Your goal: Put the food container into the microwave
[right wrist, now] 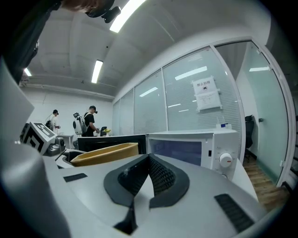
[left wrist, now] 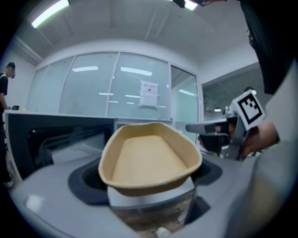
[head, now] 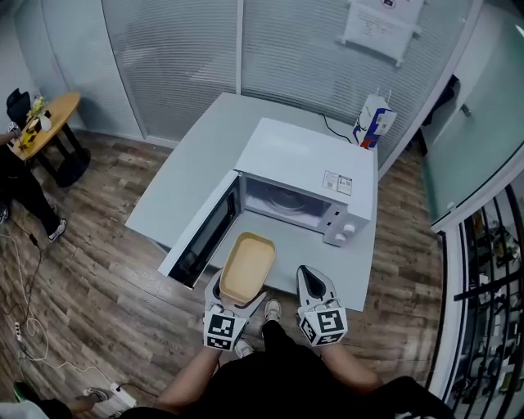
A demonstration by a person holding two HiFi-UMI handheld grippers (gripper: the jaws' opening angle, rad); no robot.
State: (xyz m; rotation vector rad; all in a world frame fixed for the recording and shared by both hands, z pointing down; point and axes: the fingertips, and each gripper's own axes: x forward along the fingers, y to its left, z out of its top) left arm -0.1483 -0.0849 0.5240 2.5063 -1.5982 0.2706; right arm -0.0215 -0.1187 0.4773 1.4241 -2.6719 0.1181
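Far off on your left, a small round wooden table stands against the wall with a person beside it, and cables run across the wood floor to a power strip near your feet. Moving in, there's the white counter. The microwave door is swung fully open toward you on its left side, dark glass showing. Just right of that door is your left hand-held gripper, its jaws spread wide and clamped on the near end of the food container. That's a shallow beige tray, empty, carried level. It sits over the counter's front edge, right in front of the open cavity and not inside it. Behind it is the white microwave, with the round turntable visible inside, a label on its top and two knobs on the right-hand panel. Next comes your right hand-held gripper. Its jaws are pressed together to a point with nothing between them, and it is low over the counter's front edge, below the knob panel and just beside the container. In the right gripper view the tray's rim shows to the left of those closed jaws, with the microwave front beyond them. At the back right corner of the counter there's a white, blue and red carton with a cable next to it. Up on the glass partition hangs a paper notice.
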